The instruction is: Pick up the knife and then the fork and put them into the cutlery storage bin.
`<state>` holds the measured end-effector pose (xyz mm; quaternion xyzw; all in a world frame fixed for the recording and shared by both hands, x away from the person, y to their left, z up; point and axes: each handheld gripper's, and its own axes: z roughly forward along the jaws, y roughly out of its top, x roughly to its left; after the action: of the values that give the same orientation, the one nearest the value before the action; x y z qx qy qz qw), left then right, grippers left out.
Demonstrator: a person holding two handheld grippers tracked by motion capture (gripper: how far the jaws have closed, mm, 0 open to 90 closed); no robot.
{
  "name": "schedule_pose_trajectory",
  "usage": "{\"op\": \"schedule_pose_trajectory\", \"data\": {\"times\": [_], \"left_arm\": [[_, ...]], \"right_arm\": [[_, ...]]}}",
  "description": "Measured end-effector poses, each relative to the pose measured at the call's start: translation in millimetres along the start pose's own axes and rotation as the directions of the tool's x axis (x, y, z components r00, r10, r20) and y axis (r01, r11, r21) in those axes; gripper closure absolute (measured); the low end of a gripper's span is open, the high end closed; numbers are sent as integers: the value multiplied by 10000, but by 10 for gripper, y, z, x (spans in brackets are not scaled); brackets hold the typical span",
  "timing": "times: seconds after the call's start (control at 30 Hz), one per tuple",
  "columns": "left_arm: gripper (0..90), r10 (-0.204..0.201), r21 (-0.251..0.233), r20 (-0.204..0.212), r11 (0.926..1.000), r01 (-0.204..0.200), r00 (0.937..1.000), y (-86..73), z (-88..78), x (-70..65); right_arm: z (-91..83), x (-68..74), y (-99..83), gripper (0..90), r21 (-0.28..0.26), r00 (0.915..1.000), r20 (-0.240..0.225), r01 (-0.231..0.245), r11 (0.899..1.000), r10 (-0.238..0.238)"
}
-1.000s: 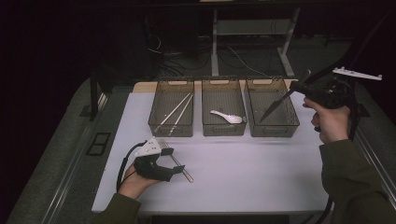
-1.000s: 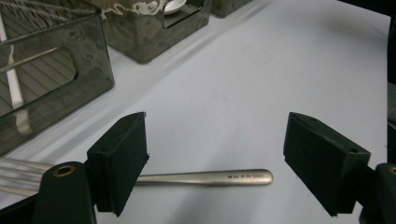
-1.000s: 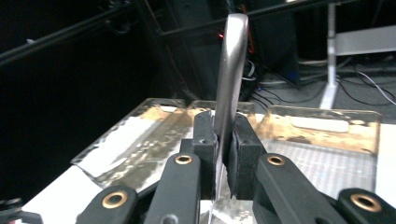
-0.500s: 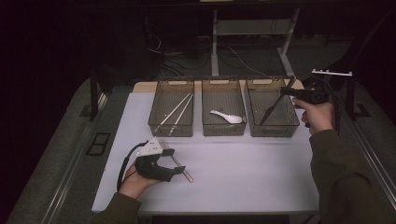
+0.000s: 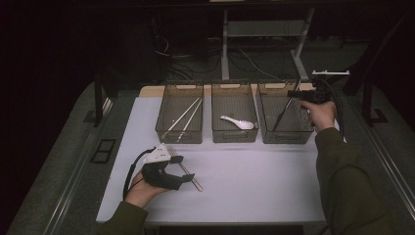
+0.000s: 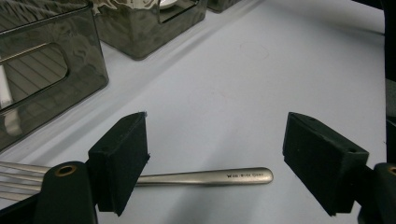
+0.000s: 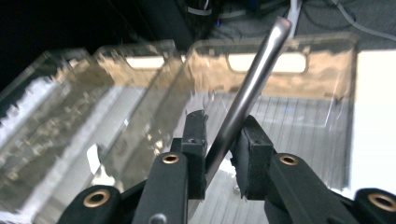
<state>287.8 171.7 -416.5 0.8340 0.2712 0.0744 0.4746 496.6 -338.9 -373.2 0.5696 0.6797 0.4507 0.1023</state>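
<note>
A long dark metal utensil (image 5: 281,116) slants down into the right-hand smoked bin (image 5: 288,138). Its handle (image 7: 254,84) passes between the pads of my right gripper (image 7: 222,135), which hovers over that bin's far corner (image 5: 293,93). Those jaws have just been opening, and the handle now rests loosely between them. My left gripper (image 5: 182,170) sits low over the white table, open wide, pads on either side of a steel fork (image 6: 205,177). The fork (image 5: 196,184) lies flat and untouched, tines (image 6: 14,183) toward the gripper's left pad.
Three smoked plastic bins stand in a row at the back of the white mat. The left bin (image 5: 161,128) holds chopsticks (image 5: 183,116); the middle bin (image 5: 234,138) holds a white spoon (image 5: 238,123). Dark floor and cables lie beyond.
My right hand came down and leftward with the utensil, bringing its lower end into the right bin. The left hand and fork stayed where they were.
</note>
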Motion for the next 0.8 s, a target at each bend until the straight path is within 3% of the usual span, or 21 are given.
{"op": "schedule_pose_trajectory", "data": {"times": [0.2, 0.3, 0.5, 0.6, 0.8], "left_arm": [[211, -13, -6, -8, 10000, 13, 10000, 0, 1, 5], [210, -10, -13, -8, 10000, 10, 10000, 4, 1, 3], [209, 89, 11, -18, 10000, -89, 10000, 8, 7, 0], [209, 147, 52, -123, 9999, -147, 9998, 5, 4, 2], [219, 362, 237, -418, 9991, -352, 9985, -17, -9, 26]], "right_arm": [[144, 15, -66, 679, 525, 9985, 412, 336, 9981, -358], [120, 43, -45, 610, 293, 9983, 365, 433, 9986, -444], [18, 67, -22, 581, 73, 9977, 358, 575, 9983, -577], [-38, 85, -34, 511, -128, 9968, 293, 749, 9971, -745], [-181, 216, -94, 396, -408, 9878, 95, 1557, 9870, -1555]]}}
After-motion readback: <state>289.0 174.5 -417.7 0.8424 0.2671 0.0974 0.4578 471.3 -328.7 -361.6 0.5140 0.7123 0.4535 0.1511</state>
